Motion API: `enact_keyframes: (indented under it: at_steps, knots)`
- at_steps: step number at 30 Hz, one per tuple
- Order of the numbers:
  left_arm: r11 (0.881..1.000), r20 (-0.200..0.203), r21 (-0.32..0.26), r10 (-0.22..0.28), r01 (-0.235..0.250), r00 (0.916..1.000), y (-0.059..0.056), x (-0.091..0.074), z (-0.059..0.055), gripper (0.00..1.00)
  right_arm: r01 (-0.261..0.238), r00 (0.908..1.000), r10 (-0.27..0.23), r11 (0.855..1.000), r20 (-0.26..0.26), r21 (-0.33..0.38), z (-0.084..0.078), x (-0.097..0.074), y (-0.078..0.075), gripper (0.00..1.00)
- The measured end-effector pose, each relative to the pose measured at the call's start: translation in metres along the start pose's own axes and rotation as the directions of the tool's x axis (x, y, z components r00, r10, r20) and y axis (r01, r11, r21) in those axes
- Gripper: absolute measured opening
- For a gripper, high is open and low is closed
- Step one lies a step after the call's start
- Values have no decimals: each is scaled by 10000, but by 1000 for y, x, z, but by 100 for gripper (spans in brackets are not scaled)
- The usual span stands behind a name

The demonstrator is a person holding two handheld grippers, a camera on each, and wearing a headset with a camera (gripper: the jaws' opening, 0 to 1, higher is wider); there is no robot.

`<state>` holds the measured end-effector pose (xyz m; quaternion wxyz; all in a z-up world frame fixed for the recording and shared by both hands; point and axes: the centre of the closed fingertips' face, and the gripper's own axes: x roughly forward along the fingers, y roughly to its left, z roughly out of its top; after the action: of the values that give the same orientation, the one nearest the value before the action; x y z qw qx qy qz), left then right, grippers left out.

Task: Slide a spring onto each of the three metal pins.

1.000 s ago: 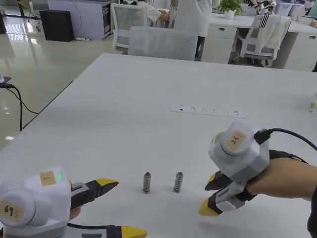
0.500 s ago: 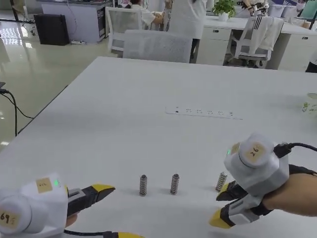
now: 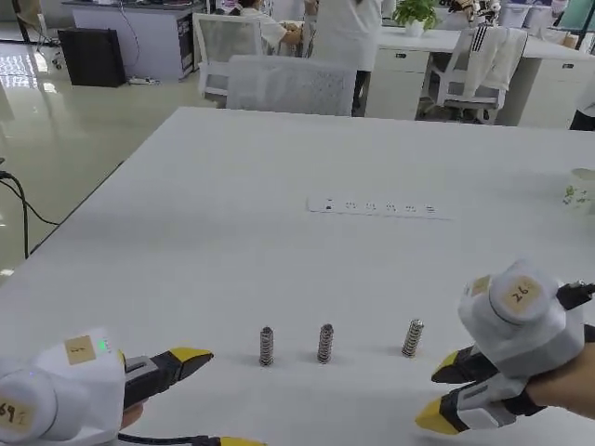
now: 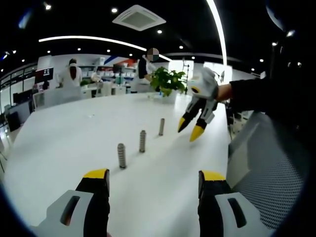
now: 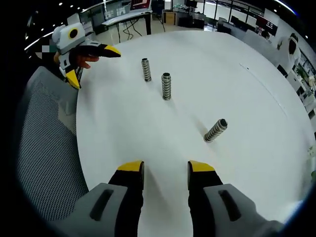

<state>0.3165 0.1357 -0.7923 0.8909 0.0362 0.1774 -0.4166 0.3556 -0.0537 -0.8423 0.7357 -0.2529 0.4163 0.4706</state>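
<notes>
Three grey coiled metal springs (image 3: 325, 343) stand in a row on the white table (image 3: 279, 186), seemingly all on pins. The left yellow-tipped gripper (image 4: 154, 175) and the right yellow-tipped gripper (image 5: 161, 167) gape empty; next, I think, only check seating.

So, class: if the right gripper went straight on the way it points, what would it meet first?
The right gripper would likely meet the middle pin; the nearest pin sits off its line. Depth is unclear.

Three spring-clad pins (image 4: 142, 141) stand in a row; left gripper (image 4: 154, 175) gapes short of it; right gripper (image 4: 189, 129), jaws parted, near its far end
</notes>
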Motion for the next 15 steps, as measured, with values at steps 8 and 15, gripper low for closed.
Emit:
enact_keyframes:
  at_steps: [8,15]
  knots:
    - [10000,-55,-25,60,-60,10000,0,0,-1,70,160,9993,-177,9987,343,487,-13,-5,-12,34]
    - [9998,-76,-75,158,-159,9998,3,1,-2,70,321,9954,-385,9968,882,732,-19,-13,-22,36]
